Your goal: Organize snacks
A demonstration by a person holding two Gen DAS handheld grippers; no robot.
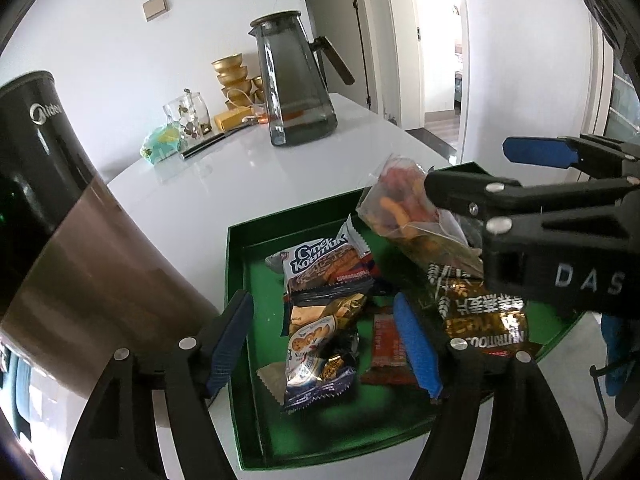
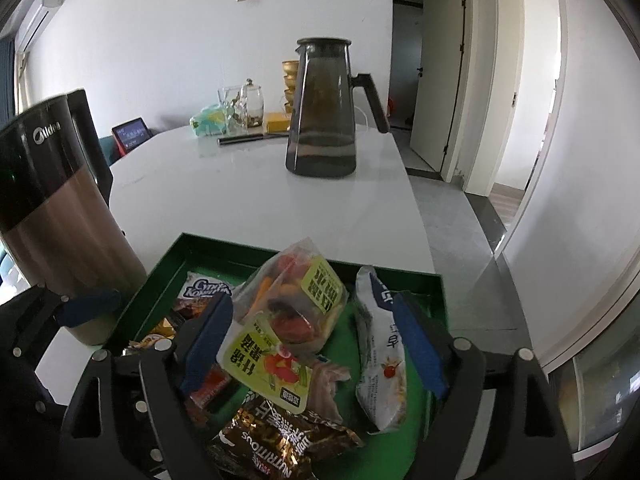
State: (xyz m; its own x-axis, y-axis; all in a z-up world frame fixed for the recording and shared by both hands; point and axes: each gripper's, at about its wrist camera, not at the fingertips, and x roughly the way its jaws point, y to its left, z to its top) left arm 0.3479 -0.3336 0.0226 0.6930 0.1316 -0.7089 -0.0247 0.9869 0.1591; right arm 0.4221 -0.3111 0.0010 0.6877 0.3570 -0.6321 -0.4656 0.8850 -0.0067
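White table (image 2: pixel 224 200) bears a green tray (image 2: pixel 160 276) heaped with crinkled snack packets (image 2: pixel 292 312).

White walls (image 2: pixel 160 40), open doorways (image 2: pixel 536 92), grey floor (image 2: pixel 460 240), daylight.

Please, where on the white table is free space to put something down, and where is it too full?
Bare table lies between the green tray, the dark glass pitcher and the brown kettle. It is crowded inside the tray, heaped with snack packets, and at the far wall around the gold bowls.
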